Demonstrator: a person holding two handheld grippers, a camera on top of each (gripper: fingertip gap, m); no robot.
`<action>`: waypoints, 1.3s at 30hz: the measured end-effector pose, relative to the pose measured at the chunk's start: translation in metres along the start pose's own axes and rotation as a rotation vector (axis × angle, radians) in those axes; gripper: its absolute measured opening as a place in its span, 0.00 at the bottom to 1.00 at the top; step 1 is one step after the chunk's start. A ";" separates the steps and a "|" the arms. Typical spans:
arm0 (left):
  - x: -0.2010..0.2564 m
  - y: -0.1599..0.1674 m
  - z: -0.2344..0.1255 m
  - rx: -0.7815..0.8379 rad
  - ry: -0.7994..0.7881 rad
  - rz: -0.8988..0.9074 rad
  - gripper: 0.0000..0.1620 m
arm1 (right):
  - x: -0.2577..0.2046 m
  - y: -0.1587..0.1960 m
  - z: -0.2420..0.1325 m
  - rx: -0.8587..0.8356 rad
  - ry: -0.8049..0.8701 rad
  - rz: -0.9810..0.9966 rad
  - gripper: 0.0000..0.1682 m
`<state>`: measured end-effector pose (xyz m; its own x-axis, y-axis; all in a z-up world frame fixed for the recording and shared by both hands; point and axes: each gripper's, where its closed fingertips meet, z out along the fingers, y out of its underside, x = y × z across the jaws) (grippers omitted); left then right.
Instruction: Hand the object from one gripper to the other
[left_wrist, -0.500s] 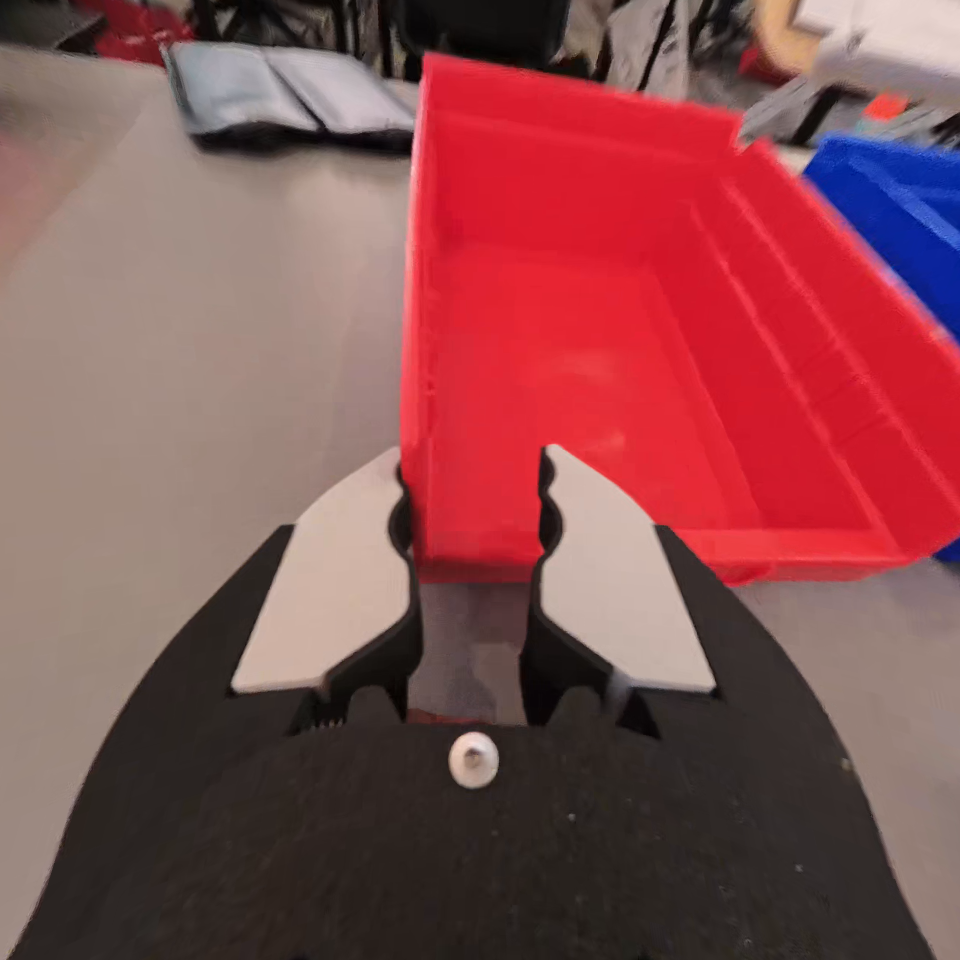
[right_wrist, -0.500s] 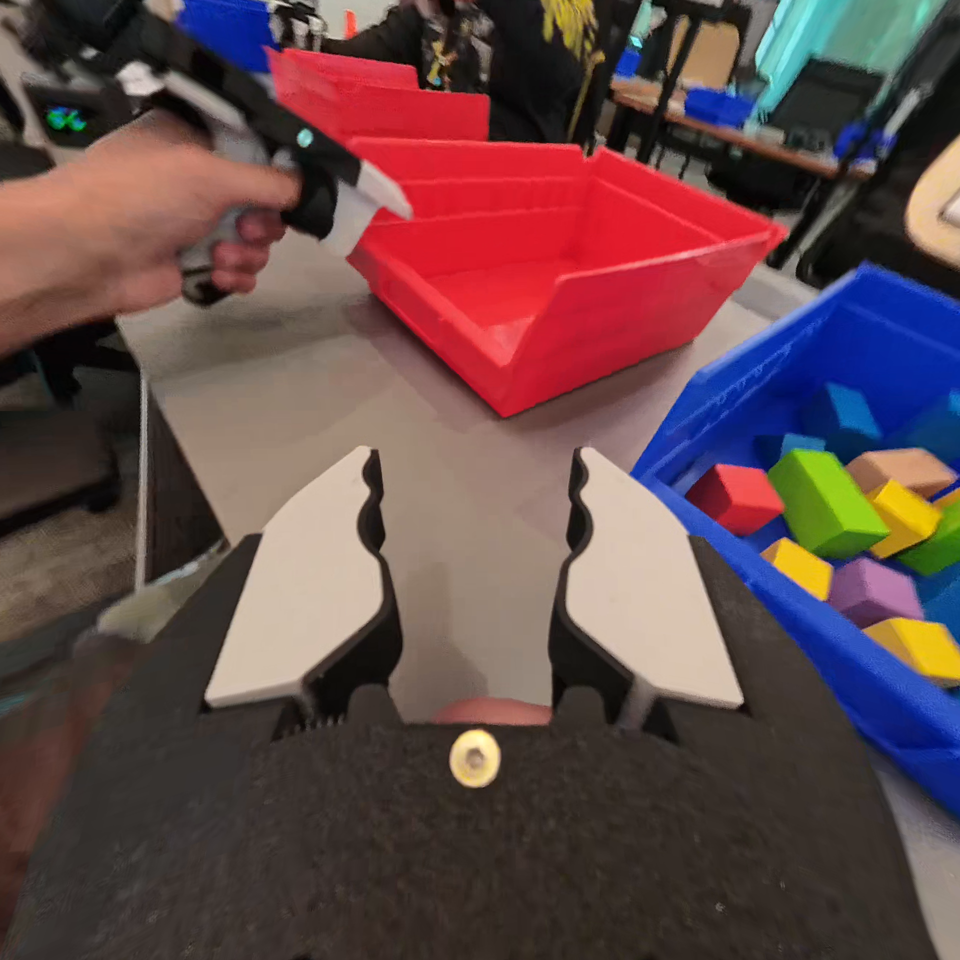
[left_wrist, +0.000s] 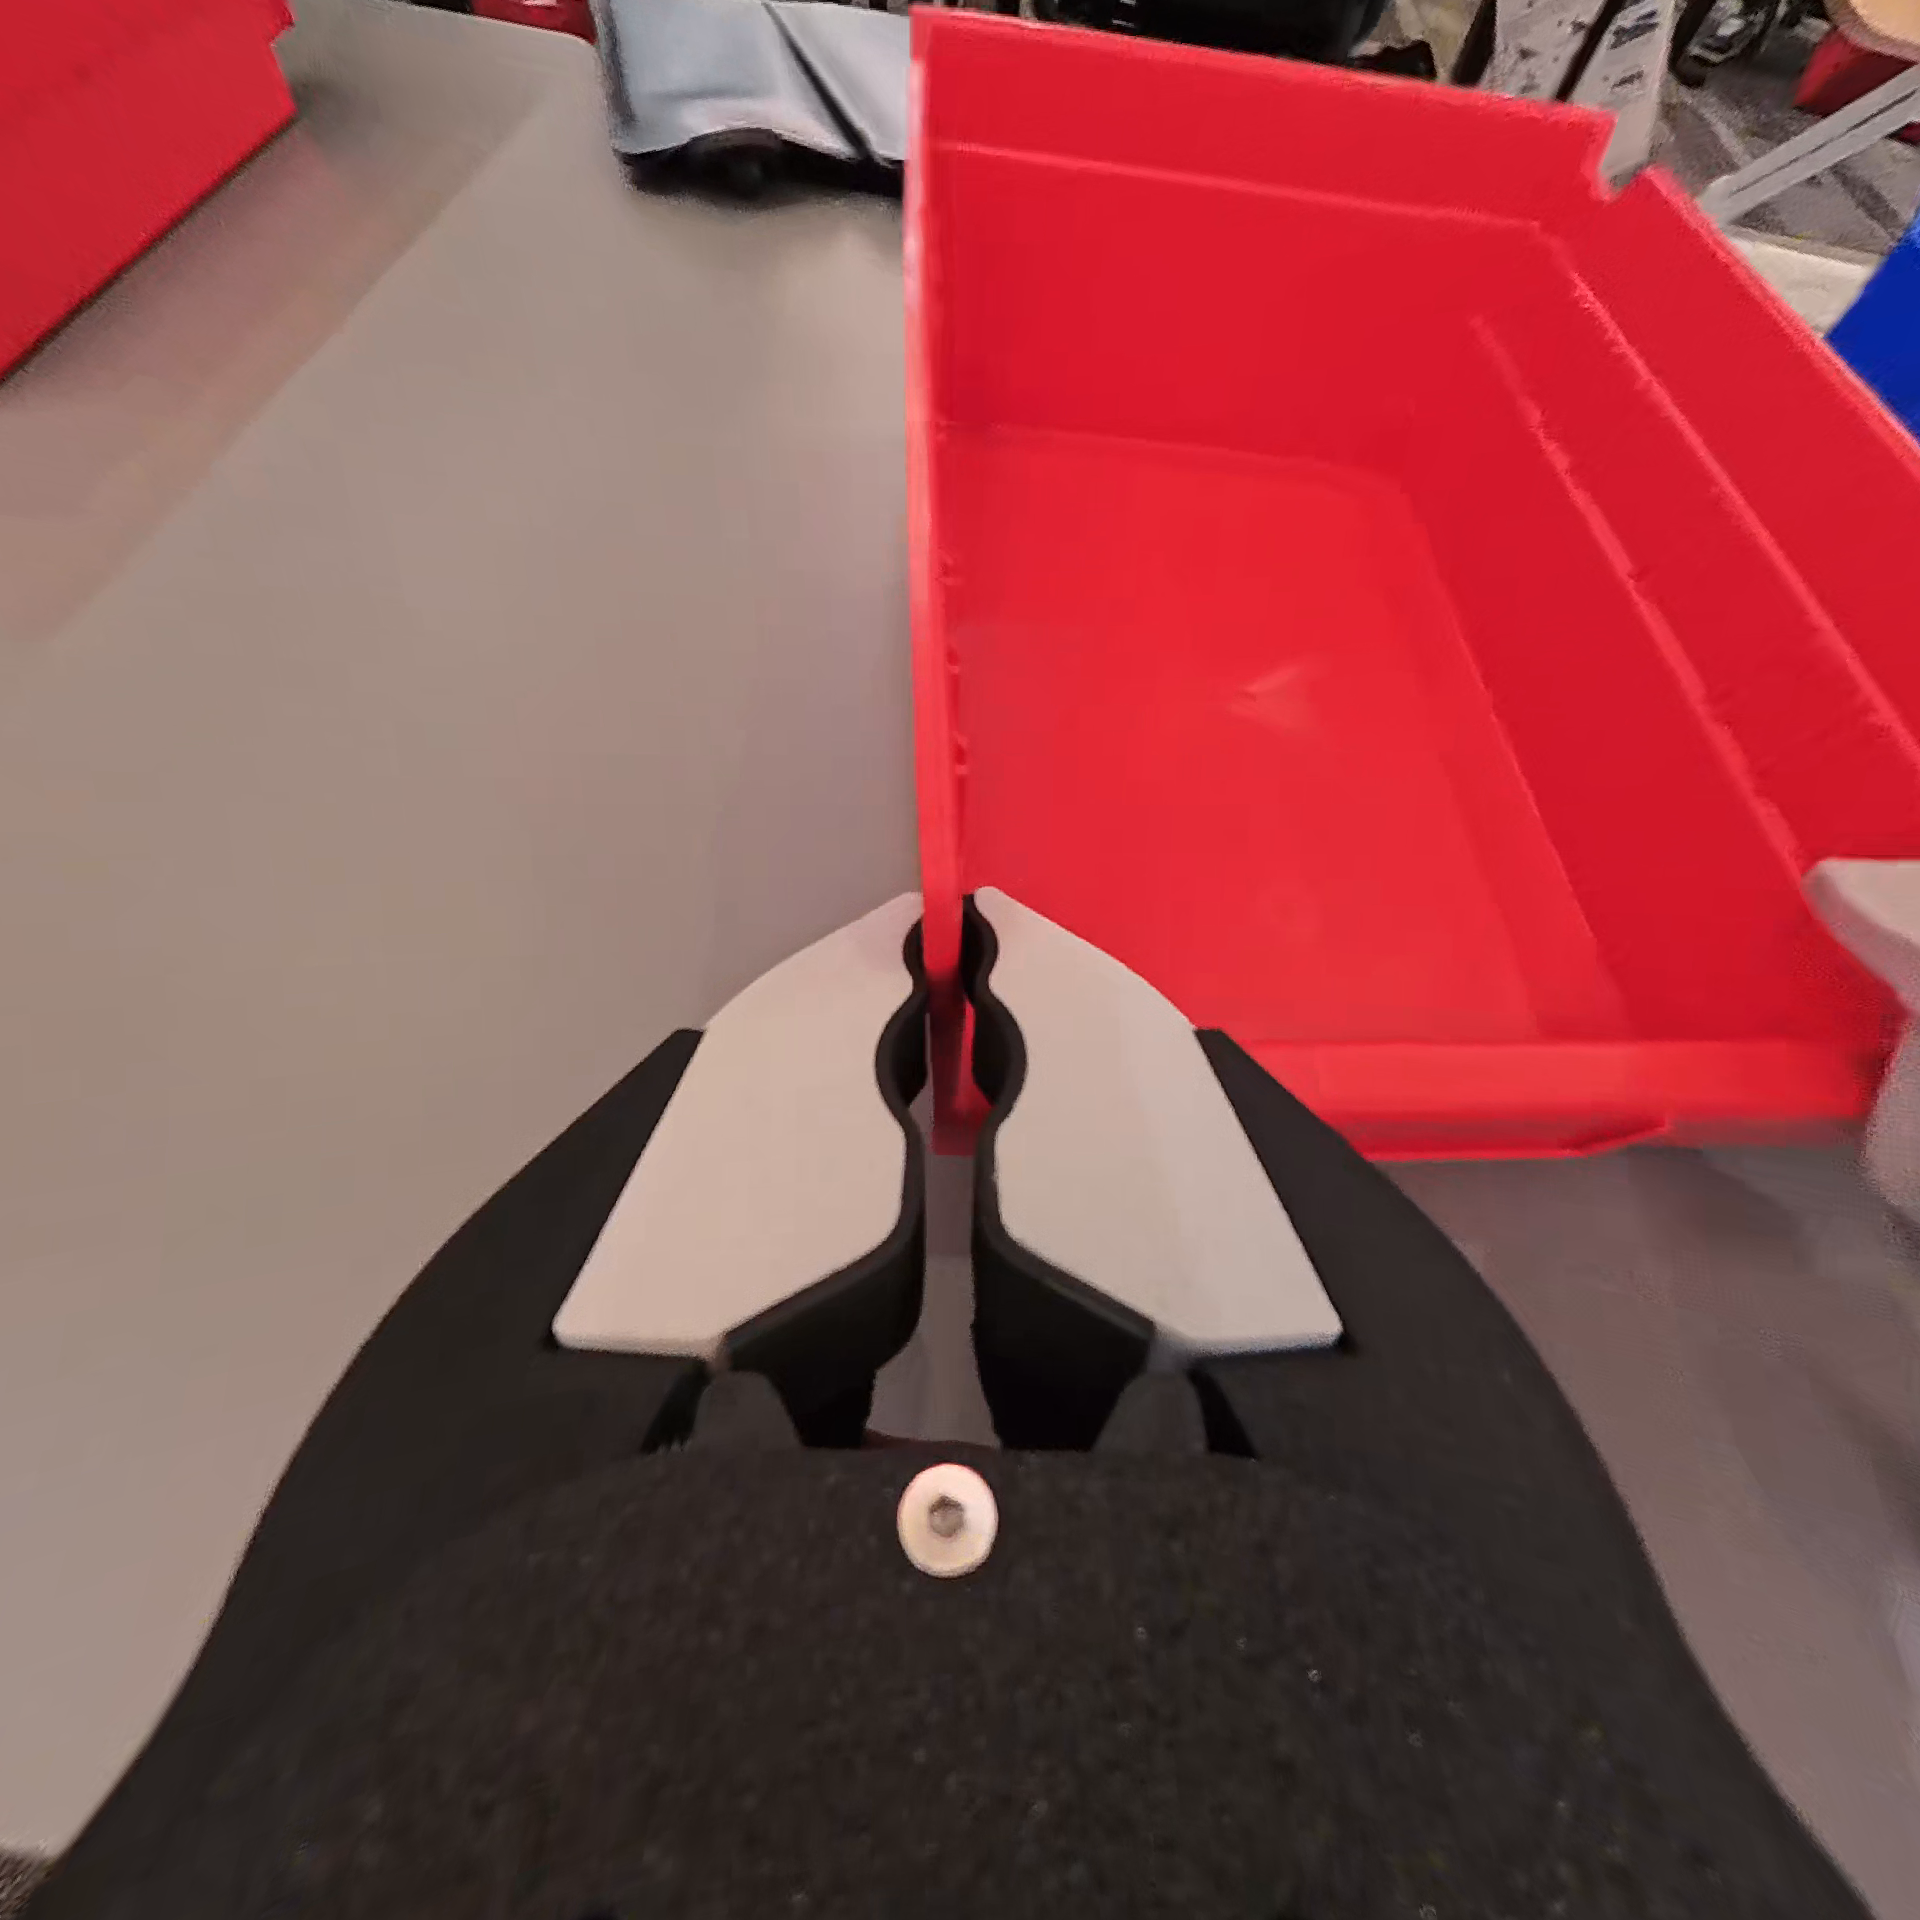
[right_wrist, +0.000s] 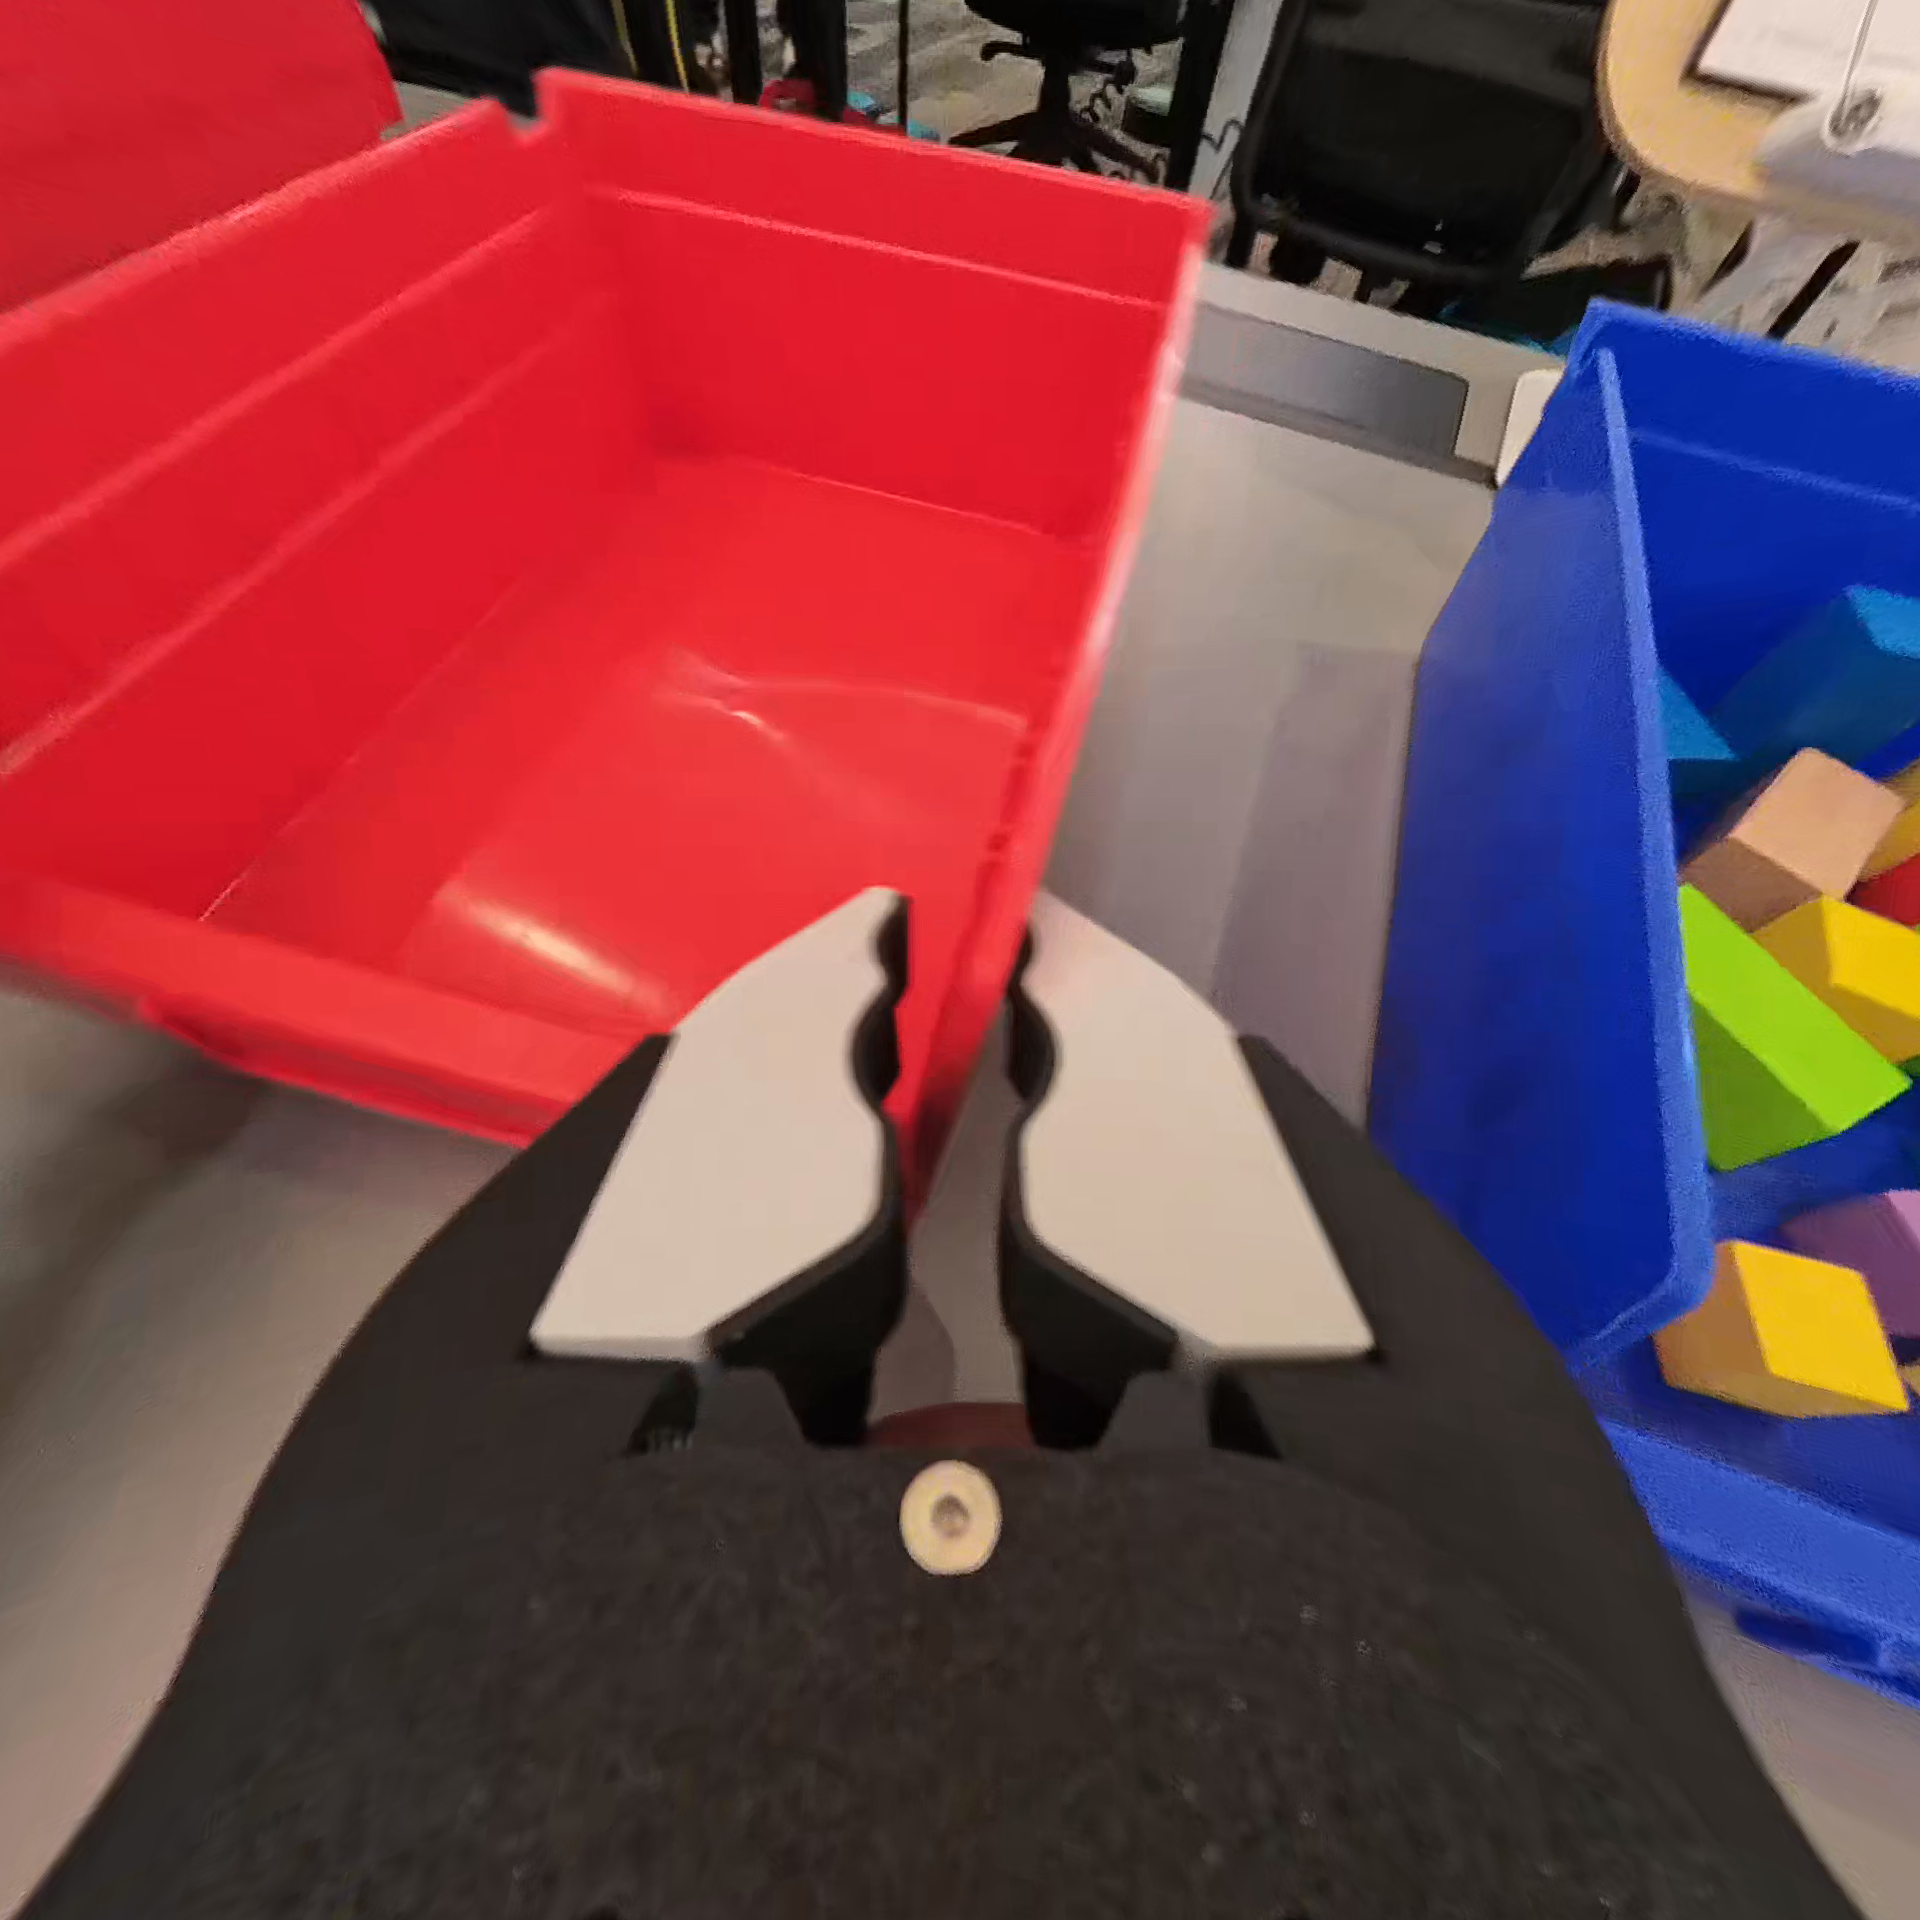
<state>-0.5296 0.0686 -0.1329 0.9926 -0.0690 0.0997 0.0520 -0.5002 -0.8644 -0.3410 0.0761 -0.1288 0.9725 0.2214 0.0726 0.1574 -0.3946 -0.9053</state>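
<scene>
Both grippers have closed in: the left gripper (left_wrist: 943, 925) now pinches the empty red plastic bin's (left_wrist: 1299, 665) left wall, while the right gripper (right_wrist: 961, 935), narrowed, straddles its right wall (right_wrist: 1091, 623) on the grey table (left_wrist: 468, 623).

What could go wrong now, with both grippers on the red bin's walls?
The left gripper pinches only the near corner of the red bin's thin wall, so it may slip or tilt. The right gripper straddles the opposite wall close to the blue bin; a swing could knock it and its blocks.
</scene>
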 end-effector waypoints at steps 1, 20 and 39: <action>-0.004 -0.002 -0.003 0.011 -0.021 0.004 0.01 | -0.001 -0.002 0.003 -0.013 -0.015 0.028 0.04; 0.152 -0.158 -0.114 0.454 0.069 0.078 0.03 | 0.140 -0.186 -0.125 0.202 0.069 0.030 0.02; 0.615 0.025 -0.028 0.192 0.425 0.460 0.04 | 0.563 0.106 -0.240 0.017 0.389 0.325 0.02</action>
<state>0.0788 -0.0105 -0.0789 0.7906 -0.5938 -0.1494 -0.3102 -0.1780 -0.9339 0.2649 -0.0552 -0.0832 0.9632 -0.2604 -0.0667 -0.1639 -0.3723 -0.9135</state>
